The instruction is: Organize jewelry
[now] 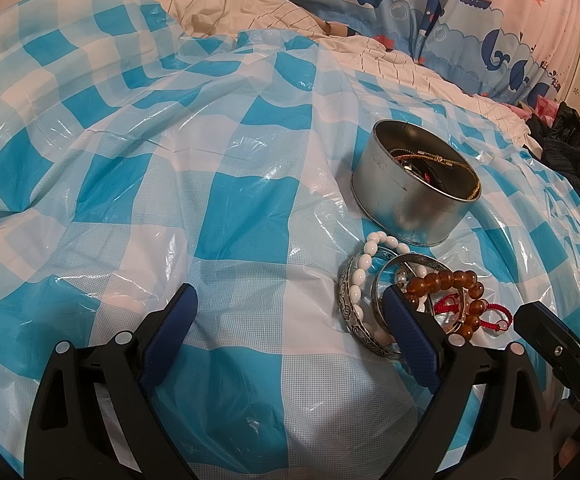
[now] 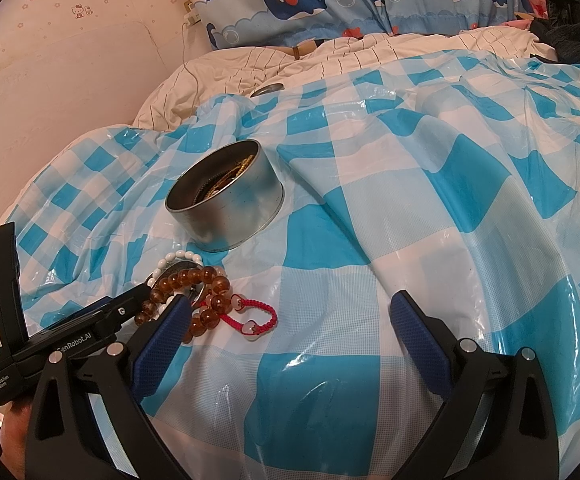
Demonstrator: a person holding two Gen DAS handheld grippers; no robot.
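We see a bed covered by a glossy blue-and-white checked plastic sheet [image 1: 230, 200], wrinkled and catching the light, with a cream striped quilt [image 2: 250, 64] showing beyond its far edge. Behind the quilt hangs a curtain printed with whales and sailboats [image 2: 298, 0], and the wall [image 2: 70, 40] to one side carries pink cartoon-cat wallpaper (a cable runs down it to the bed). Dark clothing [image 1: 578, 152] is heaped at the edge of the sheet.

Our landmark is the round metal tin [image 1: 410, 184], open-topped and standing upright on the sheet, with gold chain and other pieces already inside. Just in front of the tin lies a small pile of jewelry: a white bead bracelet [image 1: 360, 272], two engraved silver bangles [image 1: 350, 312], an amber bead bracelet [image 2: 194, 280] and a red braided cord bracelet [image 2: 256, 314], overlapping one another.

The left claw [image 1: 290, 300] is spread wide and holds nothing; its right finger lies over the pile's near edge. The right claw [image 2: 290, 304] is likewise wide open and empty, its left finger beside the amber beads, over the sheet in front of the tin.
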